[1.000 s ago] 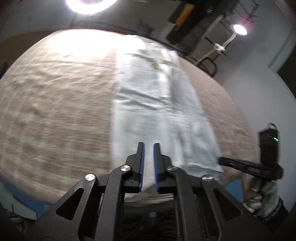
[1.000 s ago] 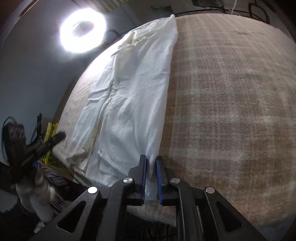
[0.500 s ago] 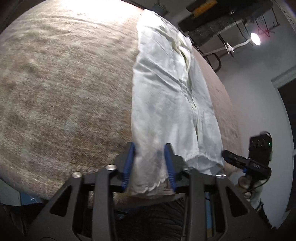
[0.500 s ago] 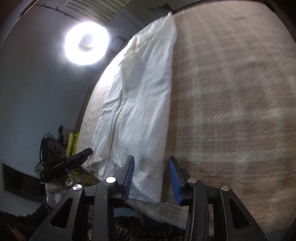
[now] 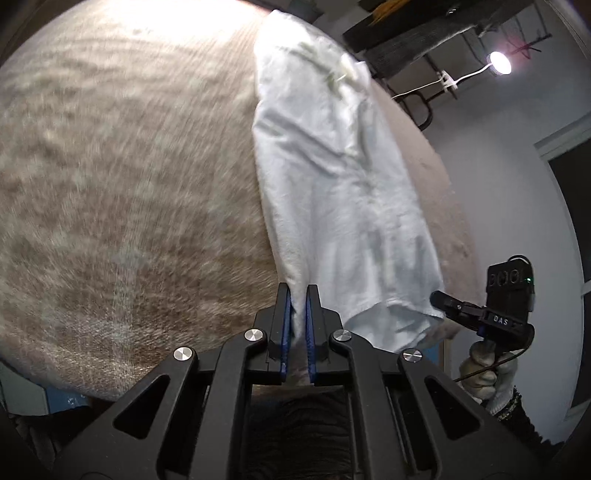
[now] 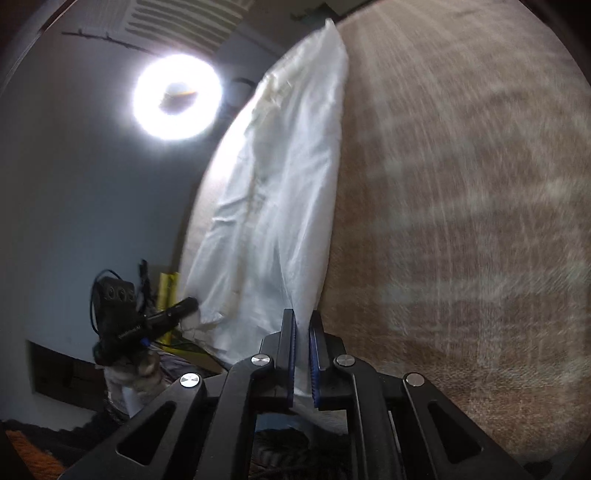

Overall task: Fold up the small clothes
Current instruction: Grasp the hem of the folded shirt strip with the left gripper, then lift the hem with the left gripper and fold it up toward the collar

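A long white garment (image 5: 332, 192) lies stretched out on a brown plaid cloth-covered table (image 5: 129, 203). Its near end is lifted off the table. My left gripper (image 5: 298, 295) is shut on the near left corner of the garment. My right gripper (image 6: 302, 321) is shut on the near right corner; the garment (image 6: 280, 206) runs away from it toward the far edge. The right gripper also shows in the left wrist view (image 5: 439, 301) at the other corner, and the left gripper shows in the right wrist view (image 6: 190, 304).
The plaid table (image 6: 461, 221) spreads wide beside the garment. A ring light (image 6: 177, 96) glows beyond the table's left edge. A lamp (image 5: 498, 62) and dark shelving (image 5: 417, 33) stand at the back.
Both grippers were open around the garment's near corners half a second ago; both have now shut on the cloth and lifted its near end.
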The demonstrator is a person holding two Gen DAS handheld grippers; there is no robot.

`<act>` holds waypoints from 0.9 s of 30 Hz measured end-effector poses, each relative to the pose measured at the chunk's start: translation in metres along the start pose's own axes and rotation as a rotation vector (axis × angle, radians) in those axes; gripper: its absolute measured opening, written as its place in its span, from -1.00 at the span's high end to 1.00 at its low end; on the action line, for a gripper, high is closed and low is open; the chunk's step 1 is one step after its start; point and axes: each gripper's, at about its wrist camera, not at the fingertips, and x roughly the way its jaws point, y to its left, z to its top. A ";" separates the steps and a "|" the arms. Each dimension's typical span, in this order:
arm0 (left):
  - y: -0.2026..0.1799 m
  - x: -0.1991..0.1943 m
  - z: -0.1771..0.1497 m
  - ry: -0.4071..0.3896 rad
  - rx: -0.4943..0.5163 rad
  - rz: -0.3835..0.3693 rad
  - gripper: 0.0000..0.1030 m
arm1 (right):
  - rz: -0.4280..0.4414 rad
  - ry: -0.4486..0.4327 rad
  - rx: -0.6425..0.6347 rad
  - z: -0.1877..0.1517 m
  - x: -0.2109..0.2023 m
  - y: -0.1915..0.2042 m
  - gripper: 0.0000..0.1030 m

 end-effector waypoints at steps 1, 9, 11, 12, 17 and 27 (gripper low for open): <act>0.003 0.001 -0.001 -0.001 -0.011 0.001 0.89 | -0.016 0.005 -0.018 -0.001 0.000 0.002 0.79; 0.014 0.000 -0.004 0.012 -0.069 -0.046 0.53 | 0.050 -0.011 0.006 0.010 -0.016 -0.009 0.06; 0.012 0.001 -0.007 0.033 -0.057 -0.064 0.53 | 0.081 0.047 0.005 0.009 -0.001 -0.010 0.28; 0.009 0.002 -0.008 0.037 -0.045 -0.065 0.61 | 0.091 0.074 -0.005 0.007 0.007 -0.005 0.46; 0.004 0.004 -0.005 0.058 -0.059 -0.105 0.88 | 0.107 0.100 -0.029 0.008 0.022 0.011 0.82; -0.021 -0.011 0.036 0.036 -0.047 -0.193 0.90 | 0.225 -0.009 0.017 0.033 -0.008 0.014 0.85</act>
